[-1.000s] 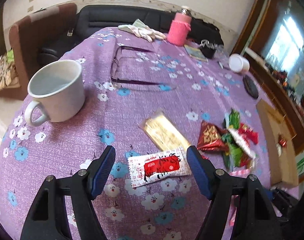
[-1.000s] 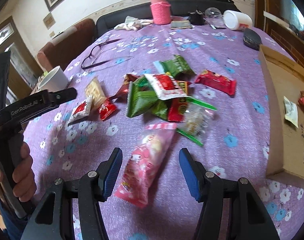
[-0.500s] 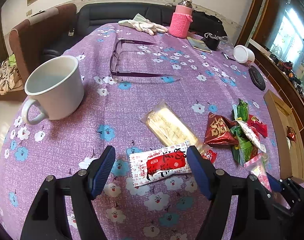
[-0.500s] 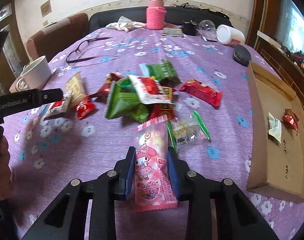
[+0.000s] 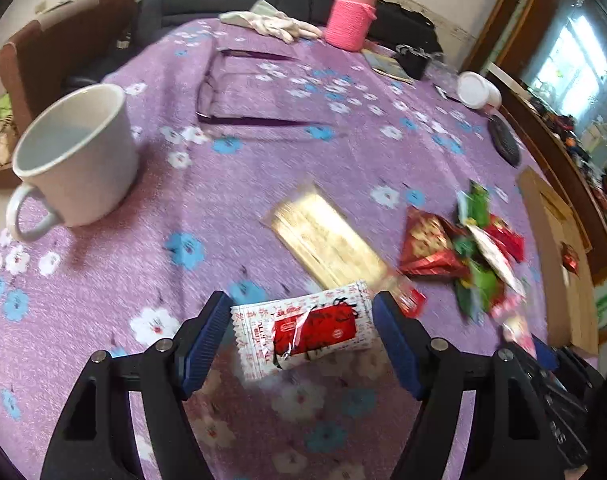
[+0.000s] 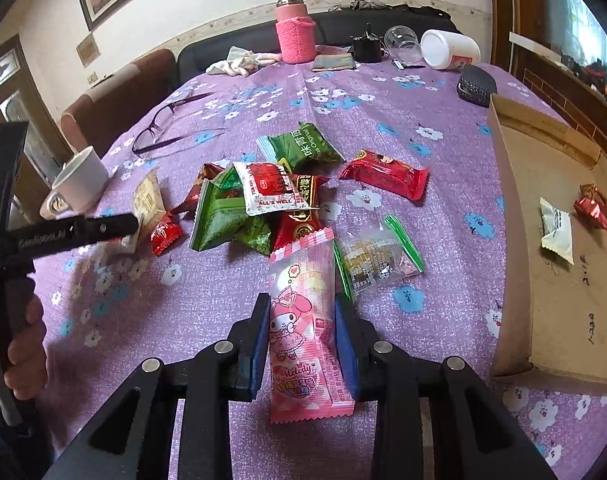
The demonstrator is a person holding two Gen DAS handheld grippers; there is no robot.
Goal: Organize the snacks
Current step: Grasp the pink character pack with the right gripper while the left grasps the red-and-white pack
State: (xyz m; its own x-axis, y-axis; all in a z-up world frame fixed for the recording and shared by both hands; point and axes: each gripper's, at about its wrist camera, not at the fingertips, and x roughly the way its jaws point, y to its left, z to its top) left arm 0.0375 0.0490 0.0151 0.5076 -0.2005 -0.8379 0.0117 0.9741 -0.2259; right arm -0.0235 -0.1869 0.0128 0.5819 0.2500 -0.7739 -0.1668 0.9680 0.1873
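Right gripper [image 6: 302, 330] fingers are pinching the pink snack packet [image 6: 306, 322] above the worktop [image 6: 443, 120] | left gripper [image 5: 301, 336] fingers are standing wide around the red-and-white packet [image 5: 303, 328], not pressing | cardboard tray [image 6: 543, 152] is sitting right

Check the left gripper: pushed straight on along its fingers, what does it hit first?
Likely the white-and-red packet lying between the open left gripper fingers, then the tablecloth under it. Depth is unclear.

"ALL'S WELL" on white-red packet [image 6: 272, 188]
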